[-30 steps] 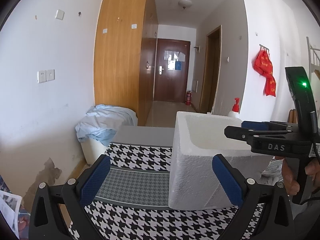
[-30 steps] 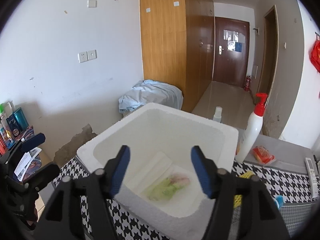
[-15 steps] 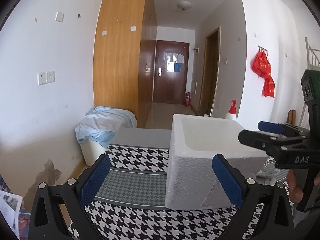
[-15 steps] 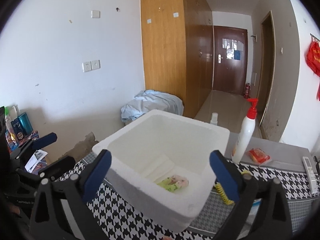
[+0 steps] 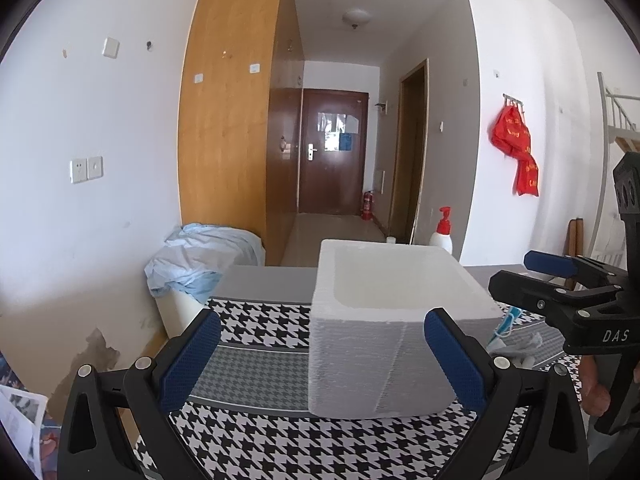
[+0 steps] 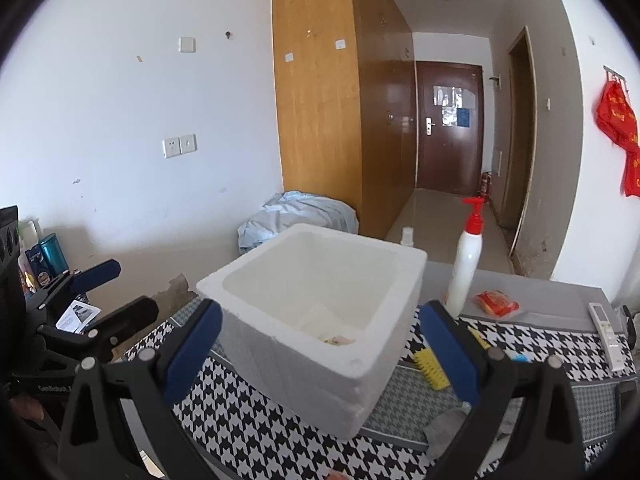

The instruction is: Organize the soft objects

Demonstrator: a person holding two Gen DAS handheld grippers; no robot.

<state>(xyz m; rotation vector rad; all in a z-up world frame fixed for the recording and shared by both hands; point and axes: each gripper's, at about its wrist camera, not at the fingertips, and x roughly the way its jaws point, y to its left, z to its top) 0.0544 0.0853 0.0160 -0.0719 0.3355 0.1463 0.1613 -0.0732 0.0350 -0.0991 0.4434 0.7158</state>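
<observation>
A white foam box (image 6: 360, 364) stands on the houndstooth tablecloth (image 6: 260, 432). Inside it lie a folded white cloth (image 6: 318, 318) and a pale green-pink soft item (image 6: 338, 340), mostly hidden by the near wall. My right gripper (image 6: 320, 350) hangs open on the near side of the box, with nothing between its blue pads (image 6: 192, 350). My left gripper (image 5: 322, 360) is open too, level with the left side of the box (image 5: 400, 320) and holding nothing. In the left wrist view the right gripper (image 5: 532, 274) shows at the right edge.
Right of the box stand a white pump bottle (image 6: 466, 264), a red packet (image 6: 496, 304) and a remote (image 6: 608, 336). A yellow brush (image 6: 432, 368) and a grey cloth (image 6: 444, 428) lie close to the box. A blue sheet (image 5: 200, 256) covers a bin by the wall.
My right gripper's jaws have opened wide, and it has drawn back from over the box. The soft item stays inside. The left gripper has eased back slightly.
</observation>
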